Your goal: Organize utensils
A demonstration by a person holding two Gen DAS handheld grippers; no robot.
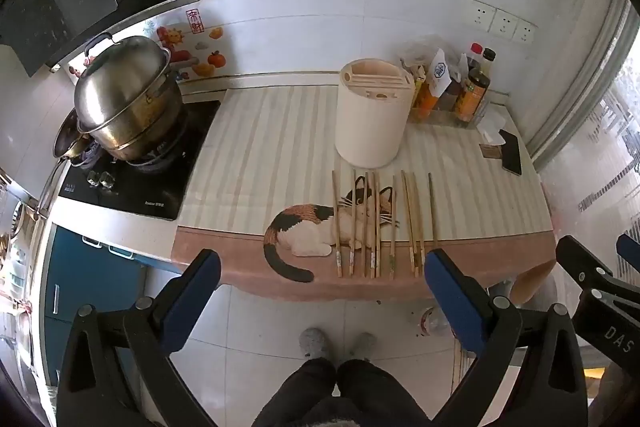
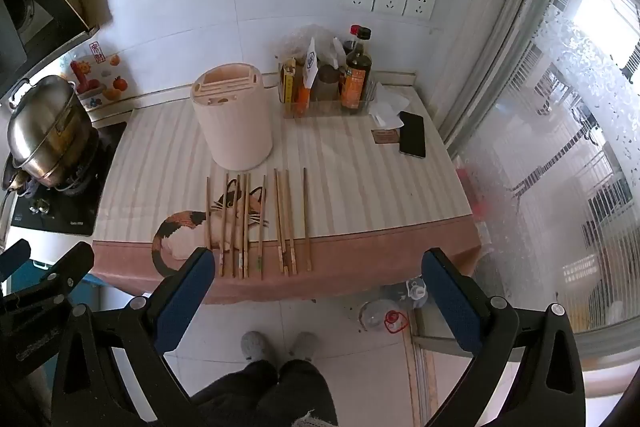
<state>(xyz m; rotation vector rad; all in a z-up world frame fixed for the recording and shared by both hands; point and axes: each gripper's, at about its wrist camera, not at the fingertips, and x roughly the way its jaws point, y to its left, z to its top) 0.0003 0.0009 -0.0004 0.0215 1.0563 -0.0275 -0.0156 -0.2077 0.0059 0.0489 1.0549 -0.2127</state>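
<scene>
Several wooden chopsticks (image 1: 376, 223) lie side by side near the front edge of the striped cat mat (image 1: 256, 147); they also show in the right wrist view (image 2: 256, 223). A cream slotted utensil holder (image 1: 372, 115) stands just behind them, also in the right wrist view (image 2: 234, 115). My left gripper (image 1: 320, 263) is open and empty, held in front of the counter edge. My right gripper (image 2: 316, 263) is open and empty, also short of the counter, and shows at the right edge of the left wrist view (image 1: 596, 267).
A steel pot (image 1: 128, 99) sits on the stove at left. Sauce bottles and packets (image 2: 328, 79) stand at the back right in a clear tray. A black phone (image 2: 413, 134) lies near the right edge. A plastic bottle (image 2: 380, 315) lies on the floor.
</scene>
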